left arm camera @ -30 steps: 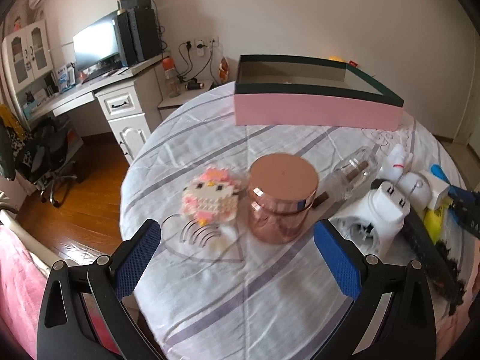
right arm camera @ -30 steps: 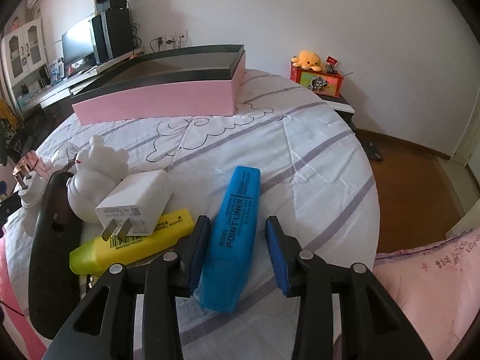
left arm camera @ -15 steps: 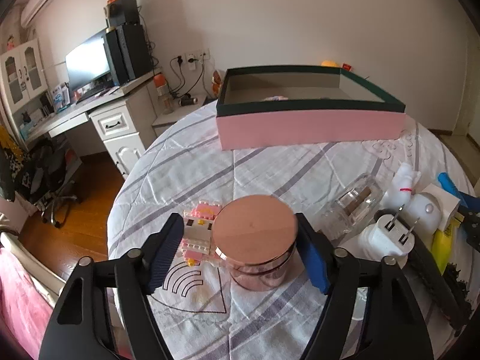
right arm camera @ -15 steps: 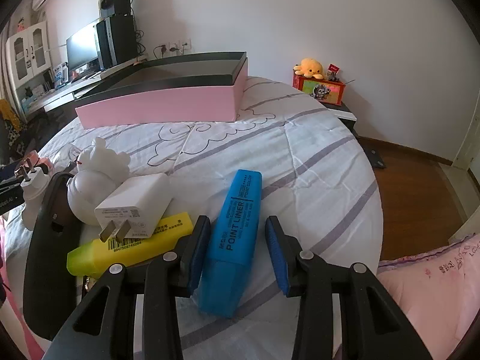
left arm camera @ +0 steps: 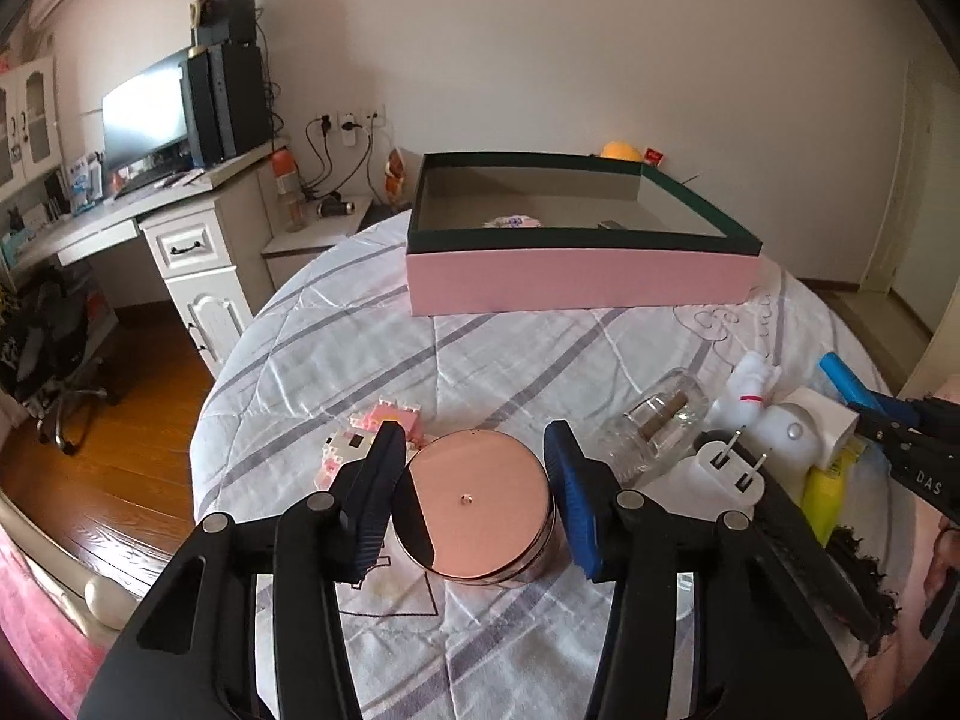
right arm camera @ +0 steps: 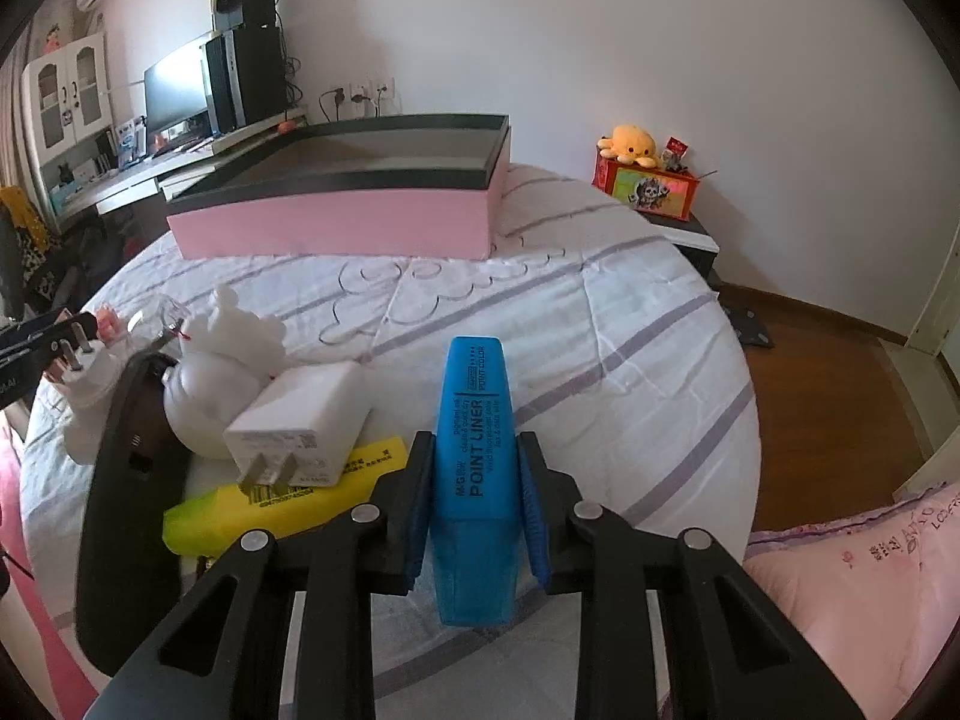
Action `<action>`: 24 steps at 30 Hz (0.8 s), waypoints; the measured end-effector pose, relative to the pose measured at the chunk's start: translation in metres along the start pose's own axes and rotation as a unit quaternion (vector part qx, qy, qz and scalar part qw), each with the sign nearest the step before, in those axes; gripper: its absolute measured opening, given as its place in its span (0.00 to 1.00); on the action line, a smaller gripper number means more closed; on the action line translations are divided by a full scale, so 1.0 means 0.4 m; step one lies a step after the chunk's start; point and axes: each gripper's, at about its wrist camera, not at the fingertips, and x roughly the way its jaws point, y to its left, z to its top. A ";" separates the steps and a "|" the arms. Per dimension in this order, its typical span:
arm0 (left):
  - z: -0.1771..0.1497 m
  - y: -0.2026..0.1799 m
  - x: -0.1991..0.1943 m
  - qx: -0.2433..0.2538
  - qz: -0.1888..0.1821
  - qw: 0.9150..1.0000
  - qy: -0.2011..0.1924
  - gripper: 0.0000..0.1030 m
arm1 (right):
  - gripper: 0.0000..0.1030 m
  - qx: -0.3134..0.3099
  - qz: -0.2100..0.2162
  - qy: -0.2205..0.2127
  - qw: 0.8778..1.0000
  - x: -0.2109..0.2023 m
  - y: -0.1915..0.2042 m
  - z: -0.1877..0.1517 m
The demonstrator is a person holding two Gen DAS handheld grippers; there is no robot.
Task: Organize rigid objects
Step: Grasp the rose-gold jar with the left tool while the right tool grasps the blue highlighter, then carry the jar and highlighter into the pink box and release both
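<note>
Rose-gold jar (left arm camera: 477,507) stands on the quilted round table (left arm camera: 510,360) right between the fingers of the left gripper (left arm camera: 474,510), whose jaws are closing around it, the pads at its sides. Just past the left finger lies a pink brick toy (left arm camera: 360,441); to the right of that gripper lie a clear glass bottle (left arm camera: 657,426) and a white plug (left arm camera: 729,474). Farther right, the right gripper (right arm camera: 474,495) is closing on a blue highlighter (right arm camera: 474,462), pads pressing its flanks. Left of it sit a white charger (right arm camera: 300,420) and a yellow highlighter (right arm camera: 282,498). Beyond both grippers stands the pink box (right arm camera: 336,219).
</note>
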 end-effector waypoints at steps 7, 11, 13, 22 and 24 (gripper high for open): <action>0.029 0.002 -0.046 0.006 -0.004 1.000 -0.022 0.47 | 0.26 -0.011 0.016 -0.034 0.999 -0.061 0.025 0.056; 0.053 -0.001 -0.071 0.012 -0.006 0.999 -0.034 0.47 | 0.26 -0.022 0.033 -0.046 0.998 -0.079 0.049 0.089; 0.073 -0.005 -0.083 0.018 -0.002 0.999 -0.043 0.47 | 0.26 -0.030 0.041 -0.050 0.997 -0.082 0.065 0.110; 0.219 -0.039 -0.113 0.054 -0.016 0.995 -0.086 0.47 | 0.26 -0.056 0.080 -0.067 0.993 -0.062 0.121 0.233; 0.249 -0.047 -0.104 0.057 -0.021 0.994 -0.090 0.47 | 0.26 -0.061 0.087 -0.069 0.992 -0.053 0.135 0.259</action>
